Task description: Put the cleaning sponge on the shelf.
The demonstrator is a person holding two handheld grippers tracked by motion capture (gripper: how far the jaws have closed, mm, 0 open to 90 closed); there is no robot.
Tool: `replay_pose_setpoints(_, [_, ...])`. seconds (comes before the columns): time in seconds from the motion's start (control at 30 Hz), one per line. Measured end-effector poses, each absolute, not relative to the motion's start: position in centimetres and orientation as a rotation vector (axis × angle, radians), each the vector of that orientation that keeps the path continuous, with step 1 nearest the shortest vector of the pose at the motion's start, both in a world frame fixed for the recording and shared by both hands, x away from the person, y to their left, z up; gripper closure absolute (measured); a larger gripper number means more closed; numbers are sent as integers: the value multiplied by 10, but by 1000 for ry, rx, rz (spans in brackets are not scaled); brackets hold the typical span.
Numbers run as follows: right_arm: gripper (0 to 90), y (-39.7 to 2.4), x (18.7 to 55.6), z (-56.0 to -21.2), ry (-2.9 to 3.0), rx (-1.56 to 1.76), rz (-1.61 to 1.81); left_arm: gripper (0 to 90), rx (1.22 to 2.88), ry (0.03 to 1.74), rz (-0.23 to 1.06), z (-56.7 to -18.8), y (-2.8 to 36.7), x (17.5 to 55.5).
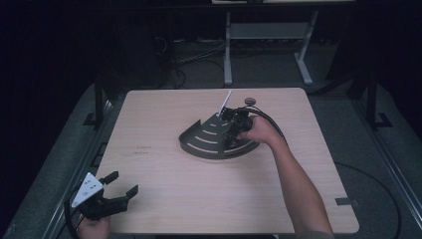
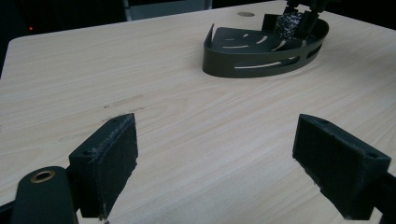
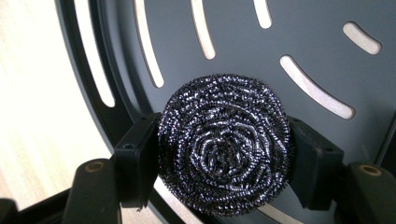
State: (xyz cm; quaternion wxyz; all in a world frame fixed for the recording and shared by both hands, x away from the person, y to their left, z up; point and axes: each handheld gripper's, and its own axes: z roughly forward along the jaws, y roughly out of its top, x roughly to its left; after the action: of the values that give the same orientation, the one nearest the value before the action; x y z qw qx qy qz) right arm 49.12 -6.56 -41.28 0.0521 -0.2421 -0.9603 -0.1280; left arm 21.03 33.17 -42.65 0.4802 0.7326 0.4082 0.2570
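A dark quarter-round slotted corner rack point(image 1: 199, 137) lies on the wooden table point(image 1: 164, 189), right of its middle. Over the rack's right part my right gripper point(image 1: 232, 133) points down, shut on a round steel-wool scourer point(image 3: 224, 151). The scourer sits squeezed between both pads point(image 3: 140, 154) just above the rack's slotted floor point(image 3: 299, 42). In the left gripper view the rack point(image 2: 261, 60) shows far off with the scourer point(image 2: 289, 23) above it. My left gripper point(image 1: 122, 183) rests at the table's near left corner, open, nothing between its pads point(image 2: 116, 149).
A thin white stick point(image 1: 225, 104) leans up behind the rack. A small round hole point(image 1: 250, 101) marks the table's far edge. A grey desk frame point(image 1: 263, 45) and cables stand on the floor beyond the table.
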Motion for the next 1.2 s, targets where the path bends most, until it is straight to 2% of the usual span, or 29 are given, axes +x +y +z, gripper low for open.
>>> replay_pose_setpoints(1.2, [329, -67, 498, -434, -2896, -792, -402, 134, 1785, 1004, 623, -427, 333, 211])
